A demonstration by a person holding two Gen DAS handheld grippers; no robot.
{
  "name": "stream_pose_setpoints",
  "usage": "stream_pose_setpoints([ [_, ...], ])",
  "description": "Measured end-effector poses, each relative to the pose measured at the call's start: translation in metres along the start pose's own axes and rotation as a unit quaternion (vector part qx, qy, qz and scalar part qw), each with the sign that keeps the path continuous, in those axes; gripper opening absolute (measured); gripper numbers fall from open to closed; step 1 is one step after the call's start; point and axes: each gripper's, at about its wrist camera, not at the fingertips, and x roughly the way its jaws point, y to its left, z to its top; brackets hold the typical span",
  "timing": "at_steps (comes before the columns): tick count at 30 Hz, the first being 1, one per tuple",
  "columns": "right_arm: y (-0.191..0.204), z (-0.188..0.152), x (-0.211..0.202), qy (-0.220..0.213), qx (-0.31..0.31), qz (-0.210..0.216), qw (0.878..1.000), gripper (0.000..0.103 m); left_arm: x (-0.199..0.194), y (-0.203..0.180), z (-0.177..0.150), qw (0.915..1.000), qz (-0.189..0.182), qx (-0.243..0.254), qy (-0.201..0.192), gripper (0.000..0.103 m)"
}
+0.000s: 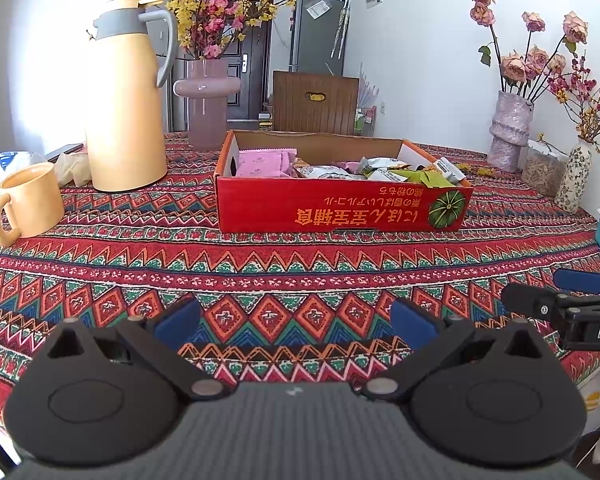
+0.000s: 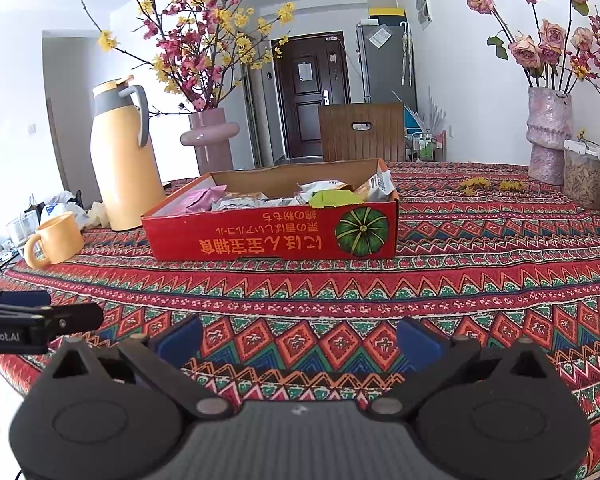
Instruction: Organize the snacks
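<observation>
Snack packets (image 1: 340,170), pink, white and green, heaped in a red cardboard box (image 1: 340,208) at the middle of the patterned tabletop (image 1: 300,264). Left gripper (image 1: 296,320) and right gripper (image 2: 300,338) low over the near edge, well short of the box, fingers (image 1: 180,318) spread wide and empty on both. Left of the box, a yellow jug (image 1: 124,112) and matching mug (image 1: 28,204); behind, a pink vase (image 1: 208,100) of blossom branches.

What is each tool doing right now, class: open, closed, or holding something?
Left tool: open, holding nothing, above the tablecloth.
Right tool: open, holding nothing.
</observation>
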Motion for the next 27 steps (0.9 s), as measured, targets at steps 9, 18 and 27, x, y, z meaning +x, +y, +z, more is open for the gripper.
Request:
stream_pose_setpoints([
  [9,0.0000,0.0002,0.0000,0.000,0.000,0.000,1.000,0.103,-0.0005,-0.0011,0.0001,1.0000,0.001,0.001,0.000,0.103],
  [18,0.0001,0.0004,0.0000,0.000,0.000,0.000,1.000,0.103,-0.0012,-0.0017,0.0008,1.0000,0.000,0.001,0.000,0.103],
  [27,0.0002,0.0003,0.0002,0.000,0.000,0.000,1.000,0.103,-0.0012,-0.0015,0.0006,1.0000,0.001,0.002,-0.001,0.103],
])
